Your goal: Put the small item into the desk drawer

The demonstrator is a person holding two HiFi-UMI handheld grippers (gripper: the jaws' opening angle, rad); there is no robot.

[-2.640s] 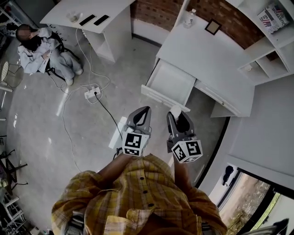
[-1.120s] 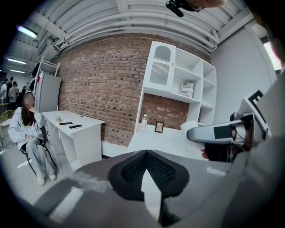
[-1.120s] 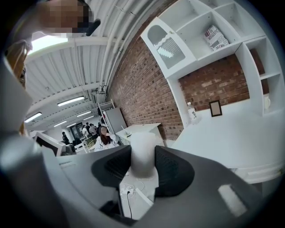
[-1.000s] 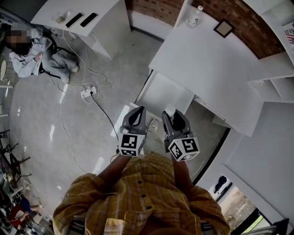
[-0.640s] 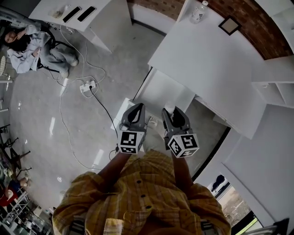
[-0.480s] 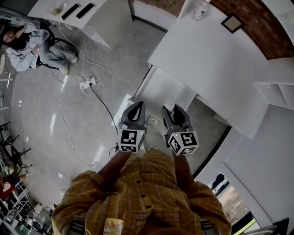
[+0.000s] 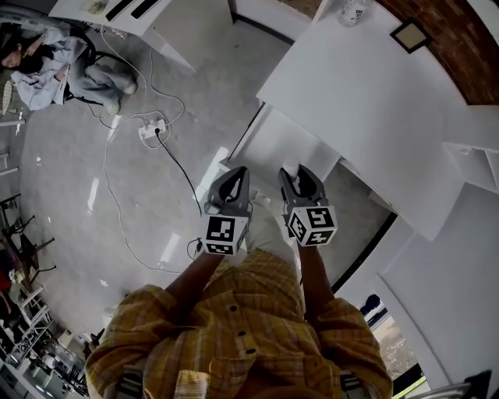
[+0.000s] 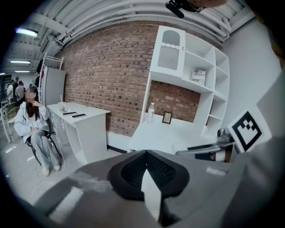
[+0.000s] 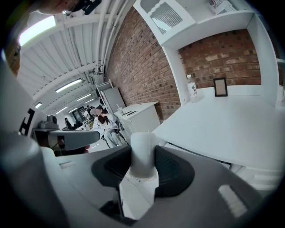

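Observation:
My right gripper (image 9: 142,165) is shut on a small white cylinder (image 9: 142,151), which stands upright between the dark pads. In the head view this gripper (image 7: 301,181) hovers just at the near edge of the open white drawer (image 7: 292,148), which is pulled out from the white desk (image 7: 366,93). My left gripper (image 7: 231,185) is beside it, a little left of the drawer. In the left gripper view its jaws (image 8: 146,156) are shut tip to tip with nothing between them.
A bottle (image 7: 355,9) and a small picture frame (image 7: 411,35) stand at the desk's far side. A power strip with cables (image 7: 156,128) lies on the floor to the left. A seated person (image 7: 47,62) and a second white desk (image 7: 156,19) are far left.
The desk and open drawer have drawn nearer to both grippers. The right gripper keeps hold of the white cylinder; the left stays shut.

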